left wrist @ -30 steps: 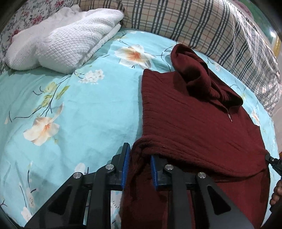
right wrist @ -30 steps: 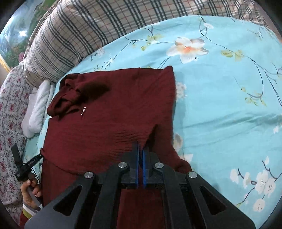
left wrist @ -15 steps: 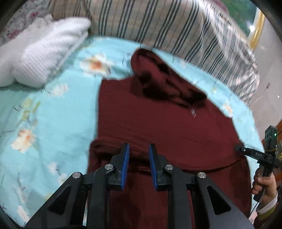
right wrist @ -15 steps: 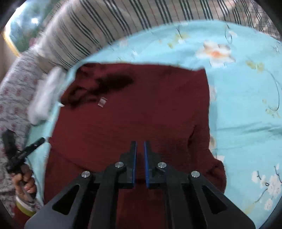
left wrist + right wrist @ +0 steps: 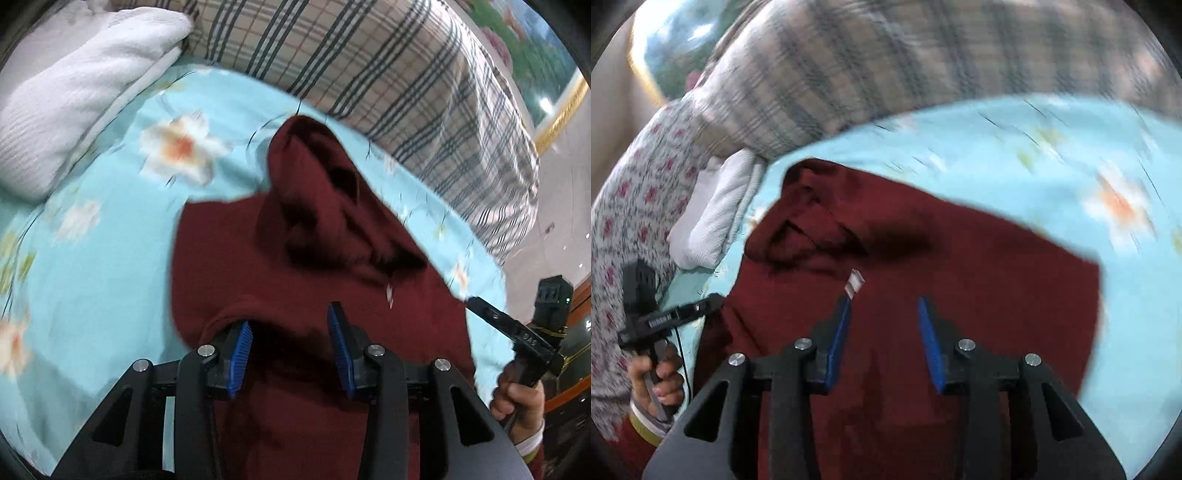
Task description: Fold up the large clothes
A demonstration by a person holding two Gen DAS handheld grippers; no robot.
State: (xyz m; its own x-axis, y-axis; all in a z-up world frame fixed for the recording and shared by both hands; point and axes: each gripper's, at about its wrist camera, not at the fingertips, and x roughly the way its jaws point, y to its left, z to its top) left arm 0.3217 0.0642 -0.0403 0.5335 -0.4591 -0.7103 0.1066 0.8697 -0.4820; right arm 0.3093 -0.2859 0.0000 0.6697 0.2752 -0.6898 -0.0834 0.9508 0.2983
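A dark red knitted sweater (image 5: 314, 258) lies on the light blue floral bed sheet (image 5: 92, 258), its rumpled collar toward the plaid pillow. It also shows in the right wrist view (image 5: 979, 280), with a small white tag (image 5: 855, 282) near the collar. My left gripper (image 5: 291, 325) is open and empty, just above the folded-over lower edge of the sweater. My right gripper (image 5: 882, 314) is open and empty above the sweater's middle. Both views are blurred by motion.
A plaid pillow (image 5: 388, 74) lies along the far side of the bed. A white textured towel (image 5: 74, 92) sits at the far left. A floral cloth (image 5: 635, 206) lies beside the towel. The other hand and gripper show at each view's edge (image 5: 524, 339).
Both grippers have let go of the sweater's edge and opened wide. They have lifted and moved forward over the sweater, whose lower part now lies folded over the body.
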